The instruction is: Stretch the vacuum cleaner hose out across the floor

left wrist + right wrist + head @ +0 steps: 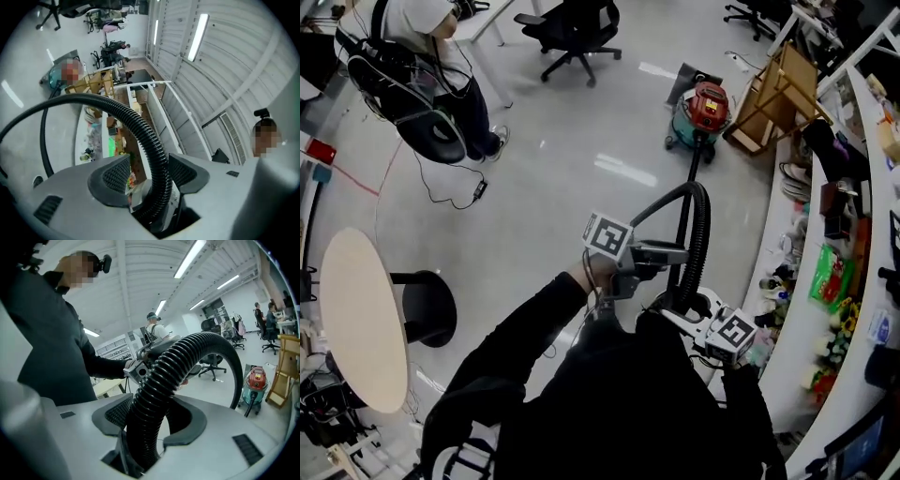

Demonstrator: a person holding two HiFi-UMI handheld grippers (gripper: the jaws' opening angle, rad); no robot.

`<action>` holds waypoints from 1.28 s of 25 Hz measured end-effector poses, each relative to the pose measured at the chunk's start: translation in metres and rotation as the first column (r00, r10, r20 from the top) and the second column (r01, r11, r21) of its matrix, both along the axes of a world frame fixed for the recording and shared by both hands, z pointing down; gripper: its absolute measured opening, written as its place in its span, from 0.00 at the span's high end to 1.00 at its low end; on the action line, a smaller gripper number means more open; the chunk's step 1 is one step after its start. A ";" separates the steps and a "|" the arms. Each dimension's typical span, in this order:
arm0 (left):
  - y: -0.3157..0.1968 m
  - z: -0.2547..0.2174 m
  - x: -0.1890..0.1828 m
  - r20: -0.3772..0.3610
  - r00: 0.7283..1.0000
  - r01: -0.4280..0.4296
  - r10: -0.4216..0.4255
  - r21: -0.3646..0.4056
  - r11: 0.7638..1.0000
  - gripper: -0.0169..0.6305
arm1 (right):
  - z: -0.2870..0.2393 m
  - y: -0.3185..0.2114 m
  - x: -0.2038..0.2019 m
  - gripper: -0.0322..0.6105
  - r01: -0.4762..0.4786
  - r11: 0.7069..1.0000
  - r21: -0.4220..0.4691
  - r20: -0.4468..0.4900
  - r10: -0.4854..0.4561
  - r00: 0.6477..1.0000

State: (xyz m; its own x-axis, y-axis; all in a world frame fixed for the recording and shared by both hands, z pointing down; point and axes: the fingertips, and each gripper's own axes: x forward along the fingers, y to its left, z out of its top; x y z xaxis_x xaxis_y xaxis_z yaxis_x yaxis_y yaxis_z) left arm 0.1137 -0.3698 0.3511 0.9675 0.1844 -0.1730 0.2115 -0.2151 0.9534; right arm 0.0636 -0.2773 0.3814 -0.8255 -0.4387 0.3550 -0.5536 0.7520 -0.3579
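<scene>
A black ribbed hose (701,234) arches up in front of me, and its thin far end runs across the floor to the red and teal vacuum cleaner (701,111). My left gripper (673,253) is around the arch's left leg. In the left gripper view the hose (152,150) lies between the jaws (150,174), against the right pad (182,171), with a gap at the left pad. My right gripper (692,306) is lower and to the right. There the hose (164,376) fills the jaws (152,418), and both pads press on it.
A round table (356,319) stands at the left. Another person (422,66) and an office chair (577,33) are at the back. A curved counter (797,375) crowded with small items runs along the right, and a wooden frame (778,94) stands beside the vacuum.
</scene>
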 end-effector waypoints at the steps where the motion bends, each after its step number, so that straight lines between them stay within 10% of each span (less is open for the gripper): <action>1: 0.008 -0.006 0.001 -0.035 0.999 -0.008 0.007 -0.040 0.999 0.58 | 0.002 0.008 -0.002 0.62 0.014 1.000 0.007 -0.025 -0.014 1.000; 4: 0.028 -0.012 0.019 -0.072 0.997 -0.031 0.027 -0.054 0.998 0.53 | 0.015 0.030 -0.003 0.62 0.095 0.995 0.035 -0.121 -0.090 0.989; 7: 0.048 0.000 0.031 0.023 1.000 -0.004 0.002 0.097 0.995 0.55 | 0.033 0.052 0.001 0.61 0.137 0.990 0.029 -0.193 -0.129 0.973; 10: 0.075 0.004 0.035 0.126 0.991 0.002 -0.042 0.302 0.953 0.57 | 0.034 0.077 0.016 0.46 0.107 0.986 -0.129 -0.012 -0.109 0.994; 13: 0.121 0.006 0.047 0.215 0.975 -0.059 -0.048 0.463 0.884 0.57 | 0.007 0.102 0.052 0.32 0.097 0.955 -0.282 0.325 -0.001 0.946; 18: 0.201 0.032 0.069 0.350 0.930 -0.143 -0.115 0.632 0.762 0.58 | -0.030 0.108 0.158 0.33 -0.013 0.926 -0.377 0.657 0.277 0.701; 22: 0.263 0.052 0.088 0.417 0.903 -0.269 -0.102 0.735 0.623 0.57 | -0.018 0.093 0.183 0.33 -0.043 0.913 -0.405 0.647 0.319 0.692; 30: 0.327 0.059 0.058 0.466 0.882 -0.413 -0.075 0.839 0.355 0.57 | -0.037 0.095 0.091 0.33 0.114 0.865 -0.489 0.684 0.299 0.665; 32: 0.339 0.064 0.037 0.482 0.874 -0.444 -0.065 0.844 0.301 0.57 | -0.043 0.101 0.068 0.37 0.096 0.877 -0.470 0.650 0.271 0.710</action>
